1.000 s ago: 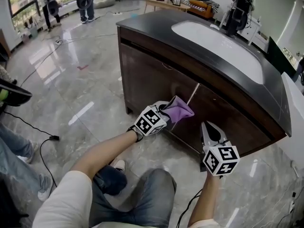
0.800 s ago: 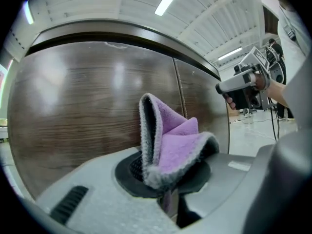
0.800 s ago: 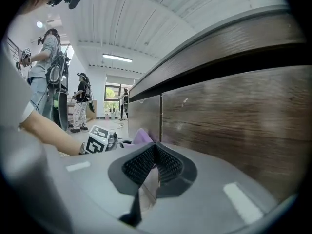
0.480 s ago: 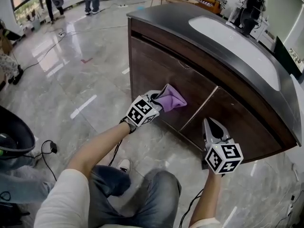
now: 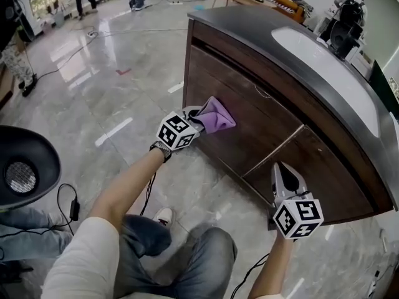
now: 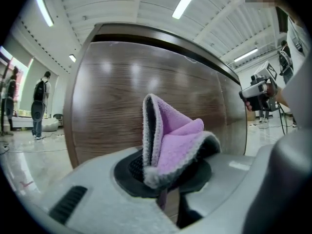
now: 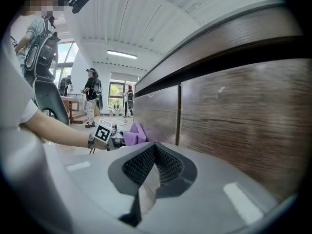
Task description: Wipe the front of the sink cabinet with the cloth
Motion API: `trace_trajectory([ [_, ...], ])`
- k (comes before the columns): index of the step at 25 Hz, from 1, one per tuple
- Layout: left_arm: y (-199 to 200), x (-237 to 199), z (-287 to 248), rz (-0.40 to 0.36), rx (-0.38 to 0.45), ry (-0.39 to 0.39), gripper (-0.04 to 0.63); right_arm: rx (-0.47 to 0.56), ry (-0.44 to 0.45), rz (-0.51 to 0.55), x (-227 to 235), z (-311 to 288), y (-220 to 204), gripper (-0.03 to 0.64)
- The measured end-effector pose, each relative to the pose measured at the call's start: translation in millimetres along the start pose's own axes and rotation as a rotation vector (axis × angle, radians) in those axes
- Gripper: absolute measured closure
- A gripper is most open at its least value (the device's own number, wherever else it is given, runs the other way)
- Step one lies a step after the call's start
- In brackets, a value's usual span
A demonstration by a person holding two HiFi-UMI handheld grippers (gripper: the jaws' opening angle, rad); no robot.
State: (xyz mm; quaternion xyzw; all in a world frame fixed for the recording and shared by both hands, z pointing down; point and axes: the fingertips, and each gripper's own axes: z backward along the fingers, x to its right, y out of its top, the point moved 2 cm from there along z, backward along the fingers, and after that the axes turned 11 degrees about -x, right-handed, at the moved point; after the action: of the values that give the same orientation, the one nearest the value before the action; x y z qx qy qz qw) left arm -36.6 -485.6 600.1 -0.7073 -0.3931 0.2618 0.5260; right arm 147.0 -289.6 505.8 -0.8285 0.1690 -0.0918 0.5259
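Observation:
A folded purple cloth [image 5: 215,116] is pressed against the dark wood front of the sink cabinet [image 5: 249,123], on its left door. My left gripper [image 5: 201,121] is shut on the cloth. In the left gripper view the cloth [image 6: 173,143] sticks up from the jaws in front of the wood panel [image 6: 122,96]. My right gripper [image 5: 285,174] hangs lower right, close to the right door, shut with nothing in it. The right gripper view shows the cloth [image 7: 135,133] far off by the door seam [image 7: 178,113].
The cabinet has a black top with a white basin [image 5: 330,73]. A black round chair back [image 5: 22,164] sits at the left, with a cable [image 5: 68,201] on the marble floor. People stand far off at the top left. My knees are below.
My left gripper has slid the cloth leftward along the cabinet front, from near the door seam to the left door. The right gripper stayed low by the right door.

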Motion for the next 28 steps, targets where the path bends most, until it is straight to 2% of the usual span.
trace_trajectory([
  [6,-15,-69,27,0.141,0.002,0.188,0.541,-0.006,-0.005,-0.013,0,-1,-6,0.609],
  [12,-20,-94,37,0.179,-0.003,0.285,0.542,-0.006,0.000,-0.019,-3,-1,-6,0.609],
  [16,-33,-117,53,0.244,-0.021,0.444,0.545,-0.001,-0.008,-0.020,0,1,-5,0.609],
  [18,-41,-126,61,0.251,-0.023,0.511,0.545,-0.003,-0.009,-0.024,1,-1,-8,0.609],
  [21,-51,-132,72,0.227,0.013,0.560,0.546,-0.014,-0.001,-0.030,1,-5,-14,0.609],
  [24,-69,-140,81,0.267,0.024,0.602,0.548,-0.019,0.004,-0.037,0,-10,-20,0.609],
  [26,-86,-144,84,0.302,-0.003,0.629,0.548,-0.021,0.009,-0.041,-2,-13,-22,0.609],
  [28,-105,-146,83,0.294,-0.060,0.642,0.548,-0.027,0.016,-0.042,-5,-17,-25,0.609],
])
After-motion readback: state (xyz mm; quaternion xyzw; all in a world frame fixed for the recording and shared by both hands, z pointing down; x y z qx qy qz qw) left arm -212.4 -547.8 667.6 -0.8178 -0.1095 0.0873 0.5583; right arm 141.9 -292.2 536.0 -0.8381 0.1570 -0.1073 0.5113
